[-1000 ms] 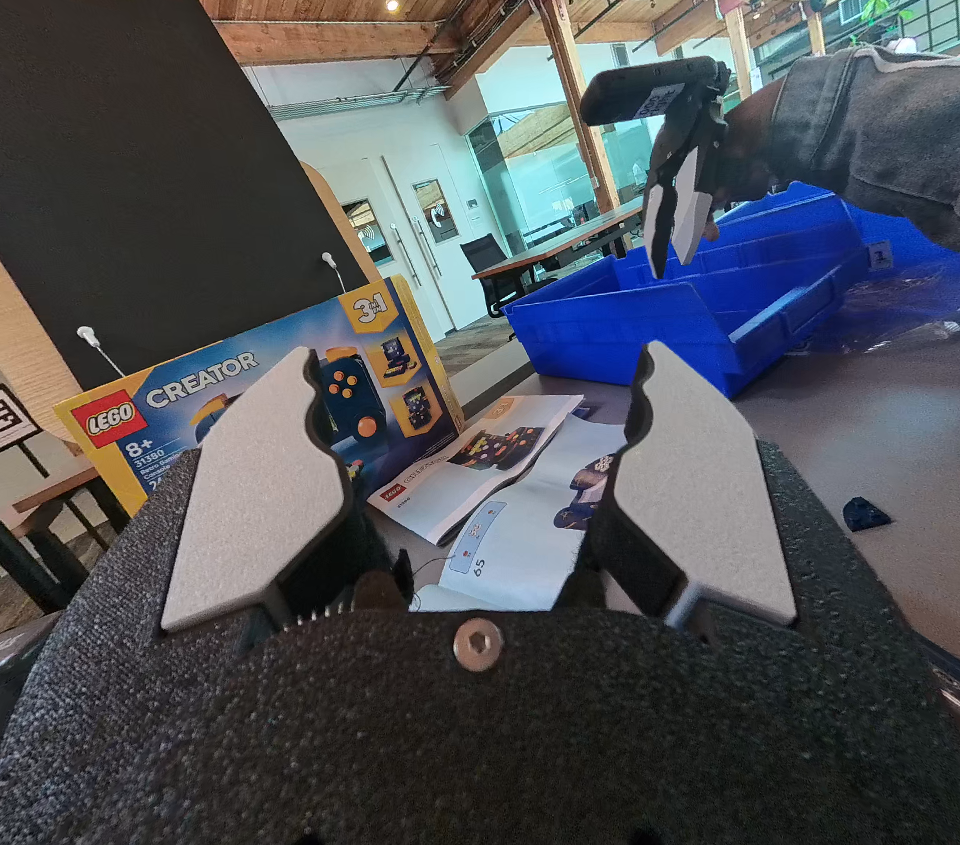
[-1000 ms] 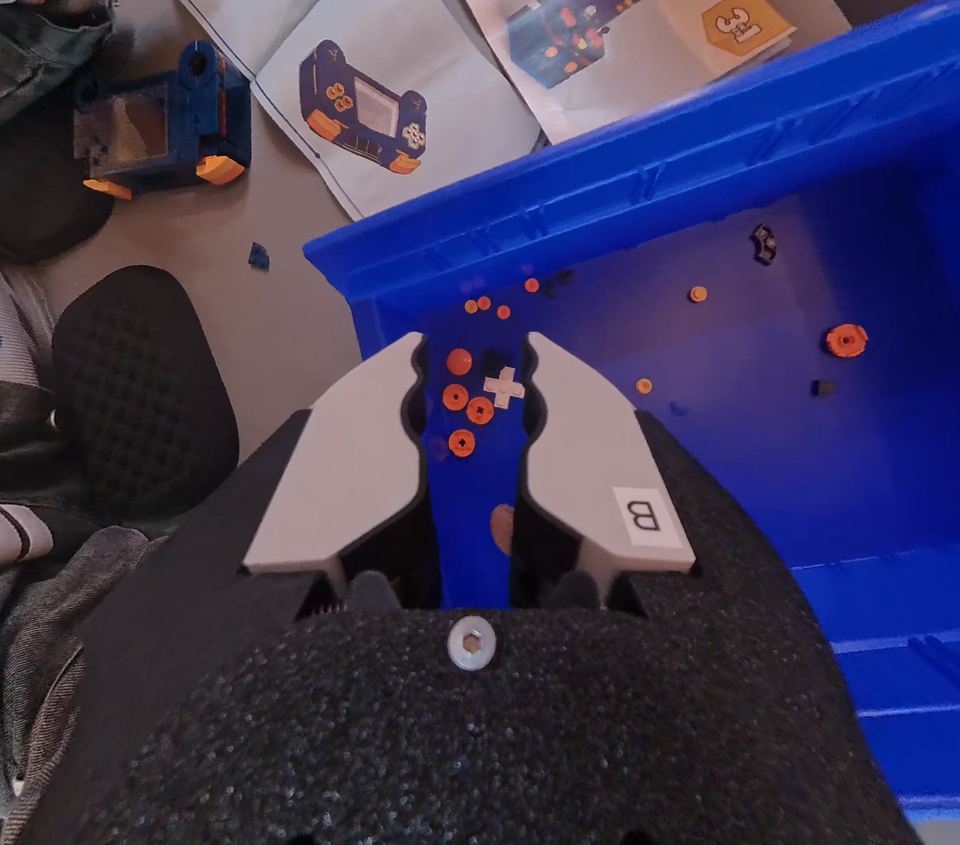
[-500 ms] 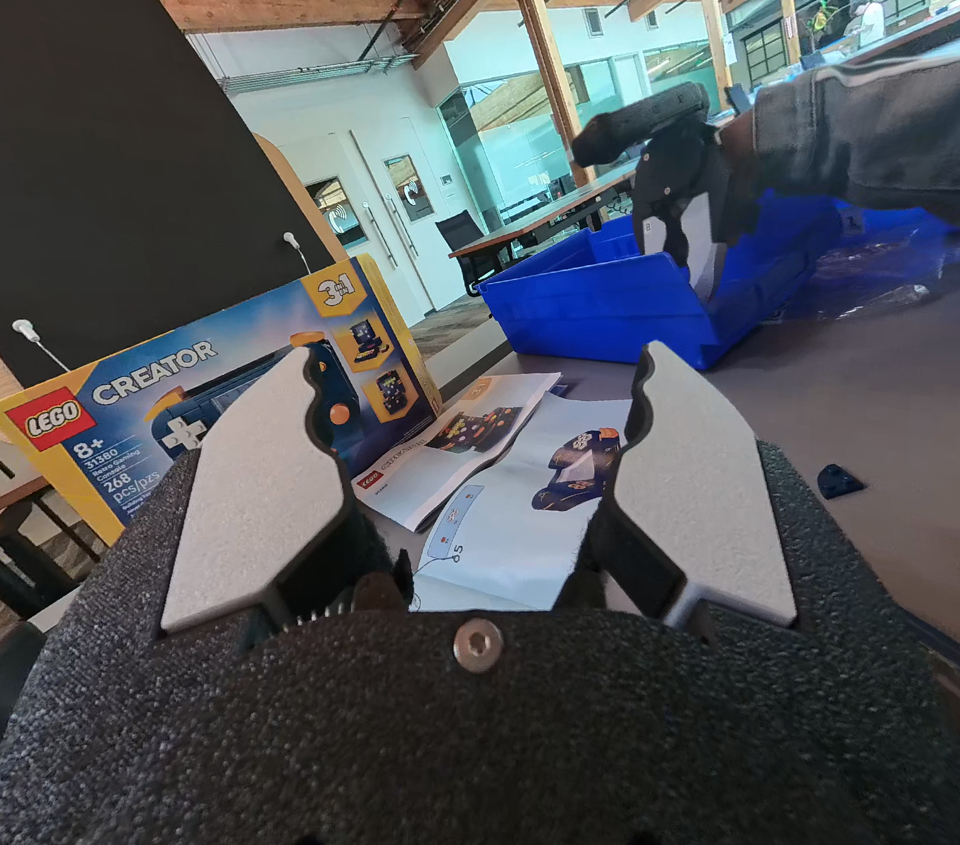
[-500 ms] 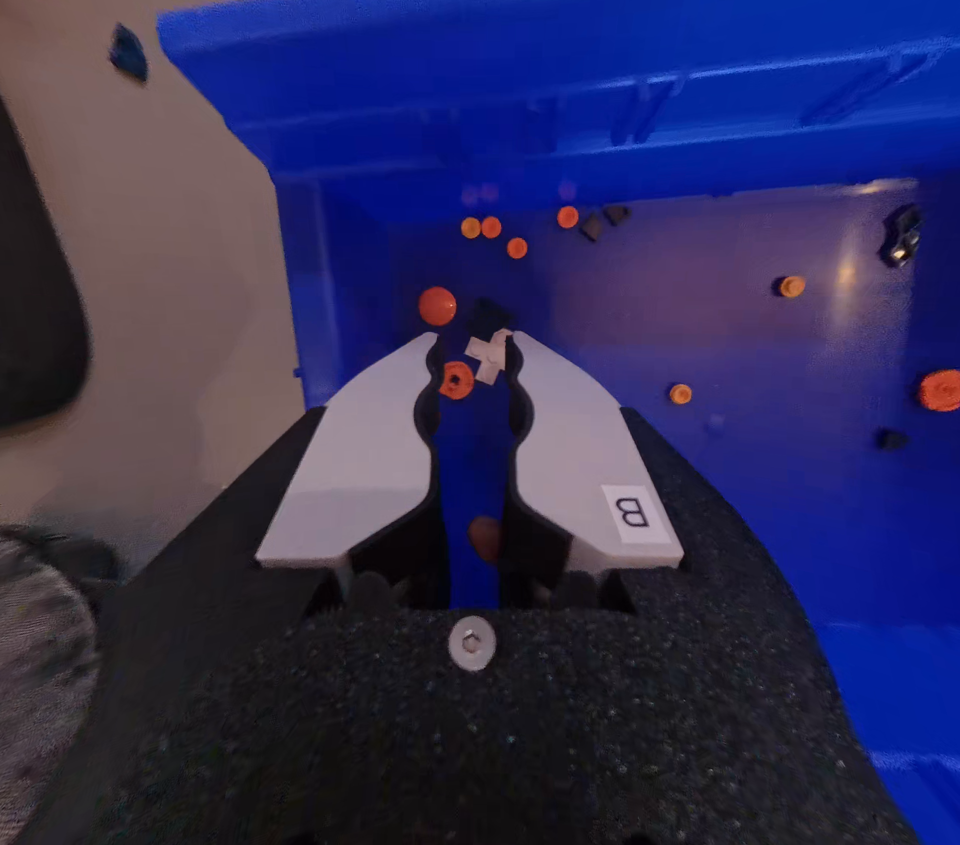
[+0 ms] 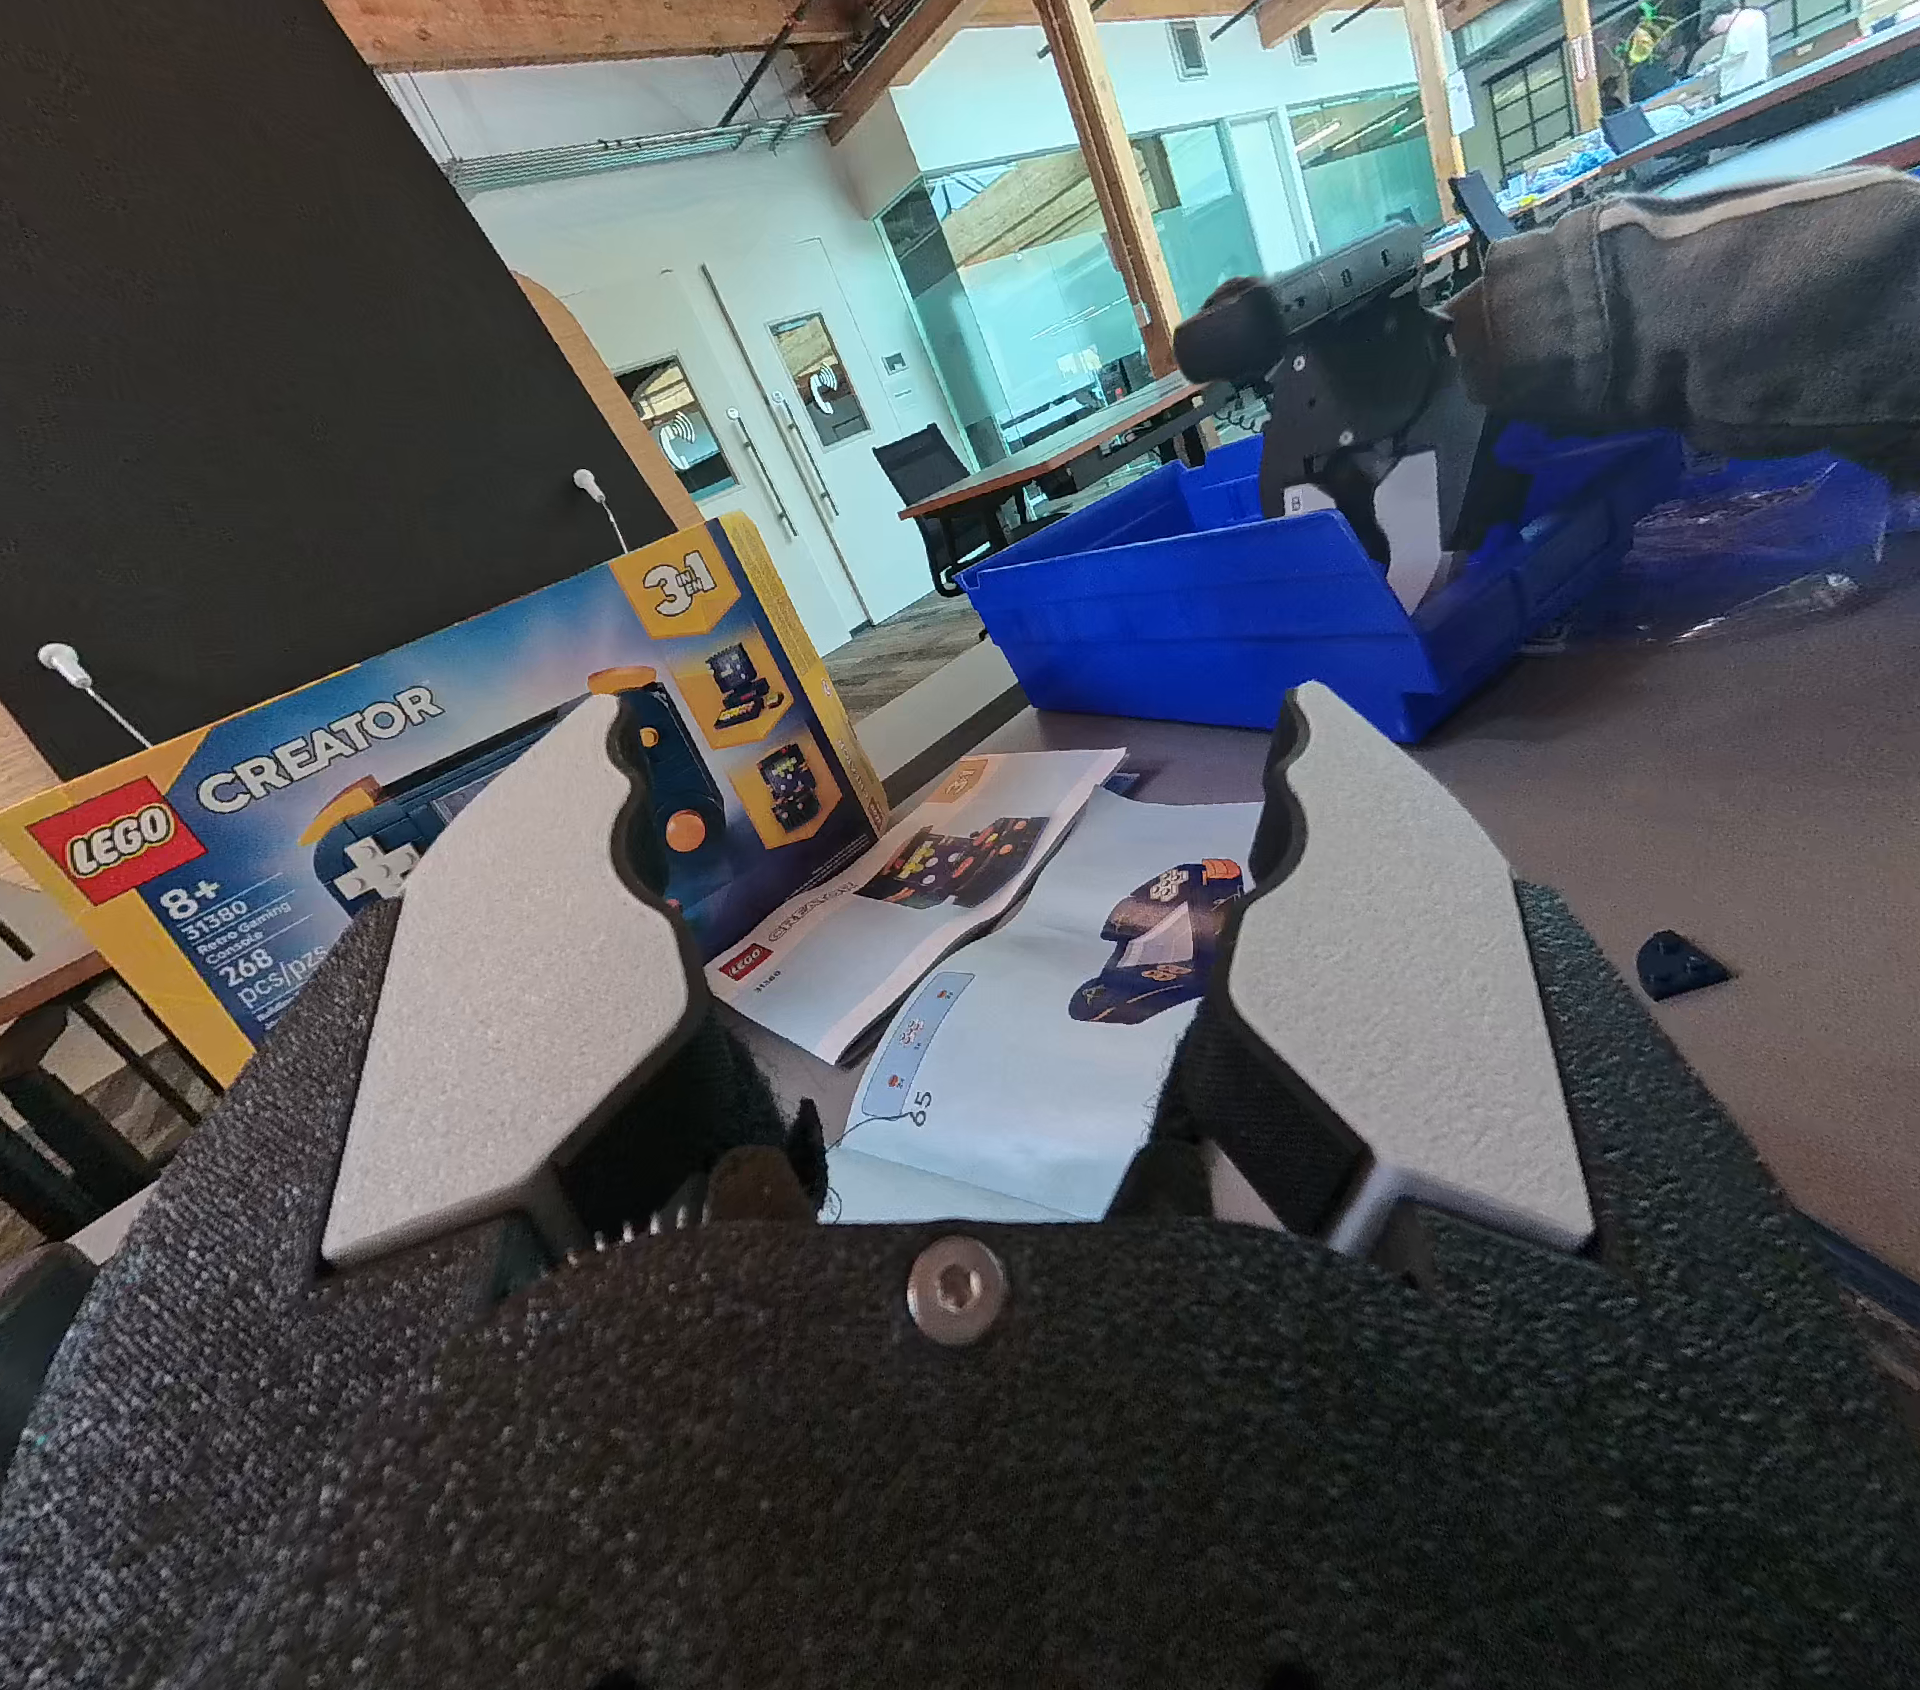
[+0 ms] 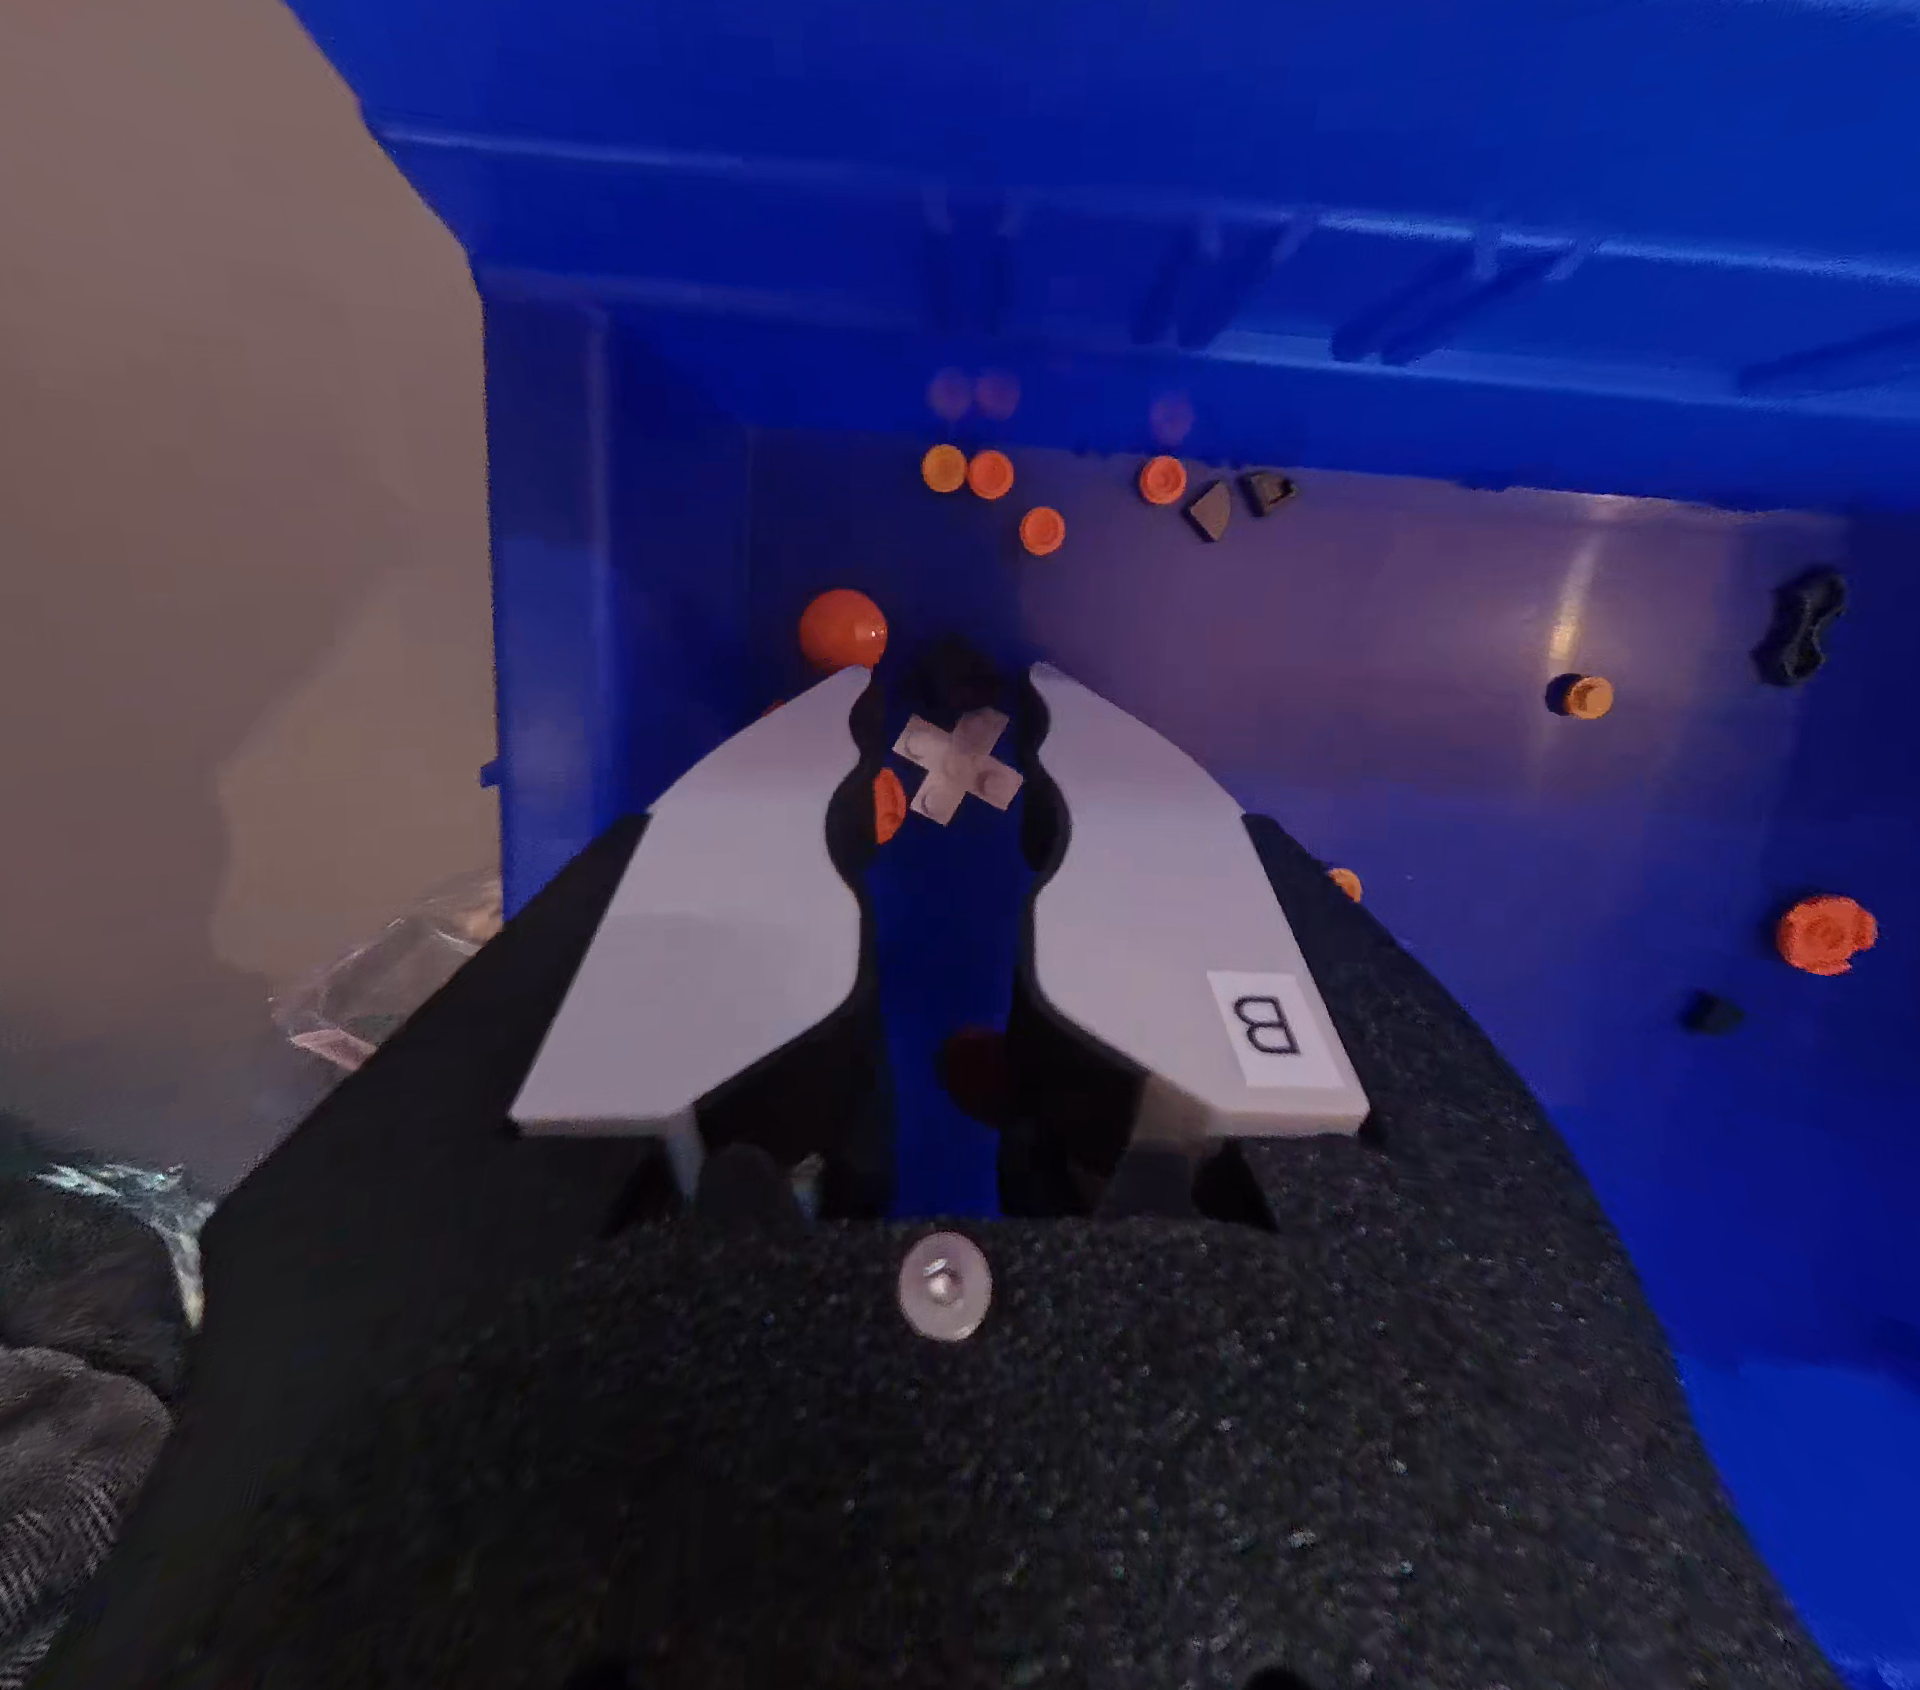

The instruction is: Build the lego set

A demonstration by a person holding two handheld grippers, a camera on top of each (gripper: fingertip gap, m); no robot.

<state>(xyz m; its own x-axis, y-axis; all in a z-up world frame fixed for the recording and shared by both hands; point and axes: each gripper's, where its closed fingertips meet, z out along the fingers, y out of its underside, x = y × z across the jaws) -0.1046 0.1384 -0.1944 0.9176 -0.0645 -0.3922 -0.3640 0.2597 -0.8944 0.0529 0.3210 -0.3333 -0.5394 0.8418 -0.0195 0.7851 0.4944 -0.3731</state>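
Observation:
My right gripper (image 6: 951,690) is down inside the blue bin (image 6: 1039,30), its jaws partly open around a white cross-shaped lego piece (image 6: 958,765) lying on the bin floor. An orange ball (image 6: 842,628) and a black piece (image 6: 951,664) lie just past the tips. Several small orange studs (image 6: 989,474) lie farther in. My left gripper (image 5: 940,731) is open and empty, held low over the open instruction booklet (image 5: 1039,996). The left wrist view shows the right gripper (image 5: 1392,539) reaching into the bin (image 5: 1195,632).
The lego box (image 5: 436,799) stands at the left behind the booklet. A small dark blue piece (image 5: 1678,965) lies on the grey table to the right. A large black board (image 5: 208,290) stands behind. Crumpled clear plastic (image 5: 1766,560) lies beyond the bin. The grippers' ends are close to 30 centimetres from one another.
My right gripper has dropped from above the bin's rim down to its floor, and its jaws now straddle the white cross piece. The left gripper tilted slightly and stayed open.

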